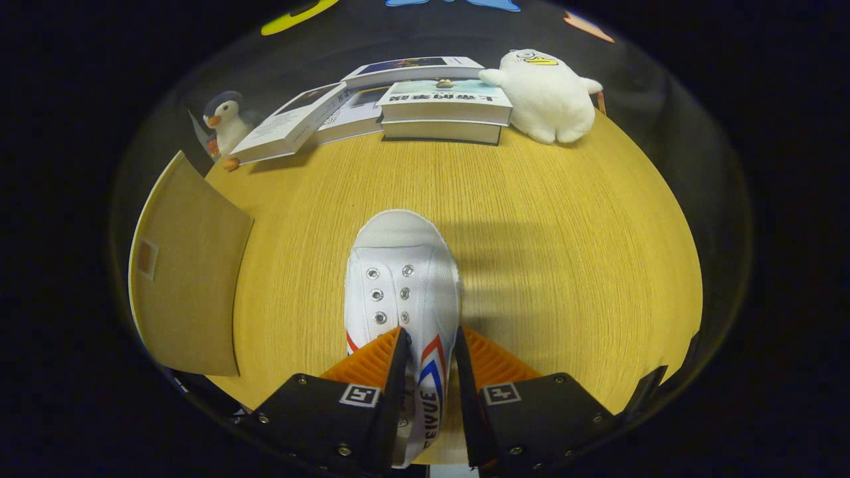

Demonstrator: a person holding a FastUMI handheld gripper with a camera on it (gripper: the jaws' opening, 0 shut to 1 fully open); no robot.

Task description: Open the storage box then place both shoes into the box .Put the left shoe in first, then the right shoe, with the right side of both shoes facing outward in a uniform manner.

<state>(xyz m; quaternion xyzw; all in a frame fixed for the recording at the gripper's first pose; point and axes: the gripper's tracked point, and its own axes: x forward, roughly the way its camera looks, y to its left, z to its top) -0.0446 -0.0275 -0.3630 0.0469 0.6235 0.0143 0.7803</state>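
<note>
— So, where is the gripper (pixel 429 355) right now?

— Low in the centre of the frame, with its two fingers (pixel 398 362) closed narrowly on the rear half of a white shoe (pixel 402 292). One finger presses each side of the shoe, so it has the shoe pinched between them.

— And the shoe itself?

— It sits between the fingers and runs out ahead of them, toe first. Its long axis lines up with the fingers — heel end down at the bottom of the frame, rounded toe cap pointing up toward the middle. The eyelets show on top, and the side with red and blue stripes faces the right finger. Whether the sole touches the wooden table (pixel 564 219) I cannot tell.

— What else is around it?

— At the left of the frame a brown cardboard flap (pixel 186 279) stands, well apart from the shoe. Beyond the toe, along the far edge of the table at the top of the frame, lies a cluster of books (pixel 438 99). A plush penguin (pixel 224 123) sits at their left end, and a white plush duck (pixel 548 96) at their right end, touching the nearest stack.
</note>
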